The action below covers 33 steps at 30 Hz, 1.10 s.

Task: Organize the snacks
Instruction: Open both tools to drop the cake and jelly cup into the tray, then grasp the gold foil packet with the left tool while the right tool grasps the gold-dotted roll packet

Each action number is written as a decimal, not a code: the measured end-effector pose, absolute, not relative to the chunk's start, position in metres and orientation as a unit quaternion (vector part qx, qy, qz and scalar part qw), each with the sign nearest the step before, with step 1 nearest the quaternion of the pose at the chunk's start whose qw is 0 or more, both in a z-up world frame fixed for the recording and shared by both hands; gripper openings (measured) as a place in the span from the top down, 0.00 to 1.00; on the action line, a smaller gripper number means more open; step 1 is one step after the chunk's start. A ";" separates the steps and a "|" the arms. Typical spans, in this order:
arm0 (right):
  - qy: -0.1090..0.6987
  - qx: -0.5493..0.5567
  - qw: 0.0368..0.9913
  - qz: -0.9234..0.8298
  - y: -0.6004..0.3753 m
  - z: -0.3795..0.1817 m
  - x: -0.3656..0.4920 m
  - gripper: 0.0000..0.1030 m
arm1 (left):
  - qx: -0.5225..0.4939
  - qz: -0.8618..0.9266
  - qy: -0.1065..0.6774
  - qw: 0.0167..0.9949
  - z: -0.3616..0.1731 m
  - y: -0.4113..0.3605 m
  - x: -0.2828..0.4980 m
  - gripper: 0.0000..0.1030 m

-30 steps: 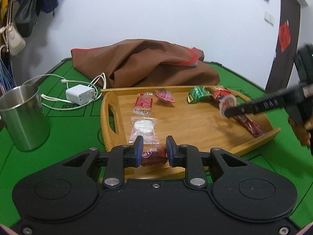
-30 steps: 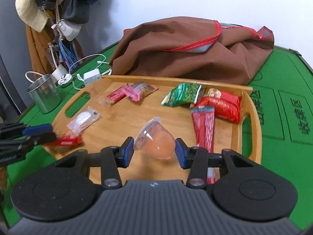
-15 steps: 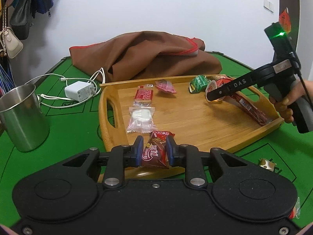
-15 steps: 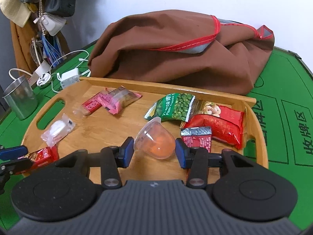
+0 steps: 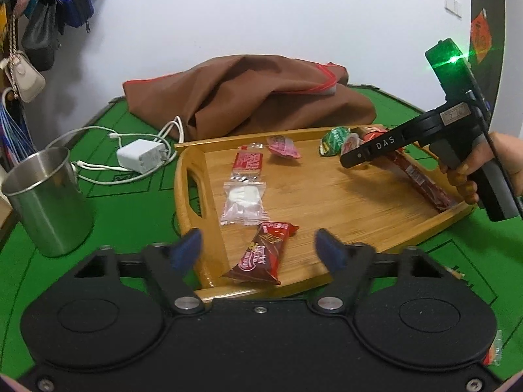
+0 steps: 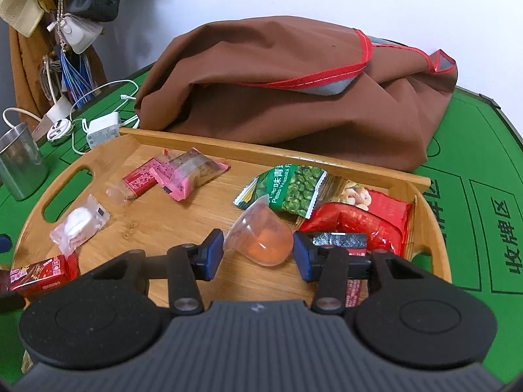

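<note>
The wooden tray (image 5: 186, 196) holds several snacks. A red-brown snack bar (image 5: 264, 254) lies on its near corner between the jaws of my left gripper (image 5: 258, 250). Those jaws are opening and stand well clear of the bar. My right gripper (image 6: 258, 256) has its jaws starting to open, with the orange jelly cup (image 6: 261, 238) tilted between the pads and touching both. The cup hangs low over the tray (image 6: 261, 155), in front of the green pea bag (image 6: 291, 189) and a red bag (image 6: 369, 222). The left wrist view shows that gripper (image 5: 351, 158) at the tray's far right.
A steel cup (image 5: 45, 202) and a white charger with its cable (image 5: 140, 156) lie left of the tray on the green felt. A brown cloth bag (image 5: 255, 94) is heaped behind it. Handbags hang on the left wall. A person's hand (image 5: 467, 176) holds the right gripper's handle.
My left jaws have spread wide and let go of the red-brown bar, which now rests on the tray. The right gripper carried the jelly cup toward the green bag and a little lower.
</note>
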State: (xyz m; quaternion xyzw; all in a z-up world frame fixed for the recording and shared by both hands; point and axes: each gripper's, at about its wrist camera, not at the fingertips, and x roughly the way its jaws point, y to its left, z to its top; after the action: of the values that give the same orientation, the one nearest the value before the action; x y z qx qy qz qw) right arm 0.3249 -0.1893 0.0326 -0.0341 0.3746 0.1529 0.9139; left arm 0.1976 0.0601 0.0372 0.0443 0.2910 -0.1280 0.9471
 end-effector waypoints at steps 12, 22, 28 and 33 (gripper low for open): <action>0.348 -0.031 0.927 0.139 -0.186 0.052 0.314 0.08 | 0.061 -0.142 0.275 0.949 0.042 0.053 0.184 0.03; 0.353 -0.029 0.928 0.117 -0.196 0.062 0.291 0.00 | 0.082 -0.171 0.276 0.942 0.041 0.043 0.167 0.00; 0.358 -0.014 0.924 0.132 -0.207 0.062 0.264 0.00 | 0.064 -0.181 0.275 0.942 0.043 0.045 0.153 0.00; 0.353 -0.009 0.923 0.150 -0.212 0.062 0.233 0.00 | 0.065 -0.176 0.283 0.940 0.042 0.045 0.145 0.00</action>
State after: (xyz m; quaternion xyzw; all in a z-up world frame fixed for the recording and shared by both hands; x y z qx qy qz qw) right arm 0.2332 -0.2122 0.0625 -0.0086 0.3530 0.1502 0.9234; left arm 0.1452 0.0454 0.0419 0.0653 0.2833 -0.1764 0.9404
